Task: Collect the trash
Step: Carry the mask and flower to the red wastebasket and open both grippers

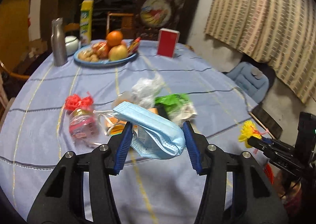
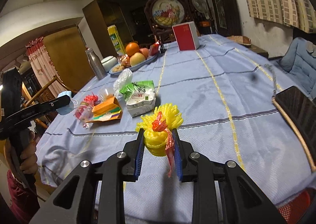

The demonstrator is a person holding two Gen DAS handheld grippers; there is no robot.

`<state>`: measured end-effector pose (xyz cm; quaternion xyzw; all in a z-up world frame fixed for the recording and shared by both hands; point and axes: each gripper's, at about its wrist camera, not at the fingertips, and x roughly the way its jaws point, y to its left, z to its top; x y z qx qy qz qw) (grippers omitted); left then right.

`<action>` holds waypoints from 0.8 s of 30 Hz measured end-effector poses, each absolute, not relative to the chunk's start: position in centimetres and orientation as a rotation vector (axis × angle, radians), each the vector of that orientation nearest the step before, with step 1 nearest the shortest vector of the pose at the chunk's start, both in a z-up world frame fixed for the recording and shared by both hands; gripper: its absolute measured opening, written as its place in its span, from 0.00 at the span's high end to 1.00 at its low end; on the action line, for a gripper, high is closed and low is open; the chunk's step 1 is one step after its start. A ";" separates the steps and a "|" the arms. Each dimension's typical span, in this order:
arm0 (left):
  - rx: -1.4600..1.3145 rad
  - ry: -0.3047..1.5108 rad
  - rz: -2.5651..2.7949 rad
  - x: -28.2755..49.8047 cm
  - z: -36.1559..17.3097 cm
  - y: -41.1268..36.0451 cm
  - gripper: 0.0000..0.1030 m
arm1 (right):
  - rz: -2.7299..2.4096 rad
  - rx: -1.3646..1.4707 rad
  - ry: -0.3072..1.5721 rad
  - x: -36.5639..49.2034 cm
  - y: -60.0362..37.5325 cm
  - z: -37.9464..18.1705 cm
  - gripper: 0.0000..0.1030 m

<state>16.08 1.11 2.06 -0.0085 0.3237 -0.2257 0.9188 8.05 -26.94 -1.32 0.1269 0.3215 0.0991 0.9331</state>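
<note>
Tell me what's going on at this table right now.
A person is clearing trash with two handheld grippers. The left gripper holds a blue face mask above the blue tablecloth. The right gripper is shut on a yellow foam net. A green-and-white packet, an orange box and red netting are not yet collected.

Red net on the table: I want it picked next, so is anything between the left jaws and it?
Yes. The left gripper is already shut on the blue face mask, filling its jaws. The red net lies farther left, beside a jar.
</note>
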 end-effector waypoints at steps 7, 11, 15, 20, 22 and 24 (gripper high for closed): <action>-0.017 0.648 -0.575 12.8 2.8 -2.7 0.49 | 0.166 0.268 0.605 3.9 -29.2 0.1 0.74; 0.008 0.651 -0.634 11.2 2.7 -5.5 0.49 | 0.121 0.276 0.571 0.6 -31.5 0.6 0.74; 0.048 0.649 -0.715 9.1 2.8 -9.0 0.49 | 0.053 0.284 0.536 -2.8 -34.4 1.0 0.74; 0.089 0.660 -0.817 7.0 2.5 -13.5 0.49 | -0.072 0.310 0.516 -6.9 -39.1 0.3 0.74; 0.115 0.673 -0.868 6.2 2.1 -15.9 0.49 | -0.151 0.326 0.526 -8.8 -41.8 -0.8 0.74; 0.139 0.686 -0.911 5.5 1.7 -18.2 0.49 | -0.217 0.335 0.548 -10.2 -44.0 -2.1 0.74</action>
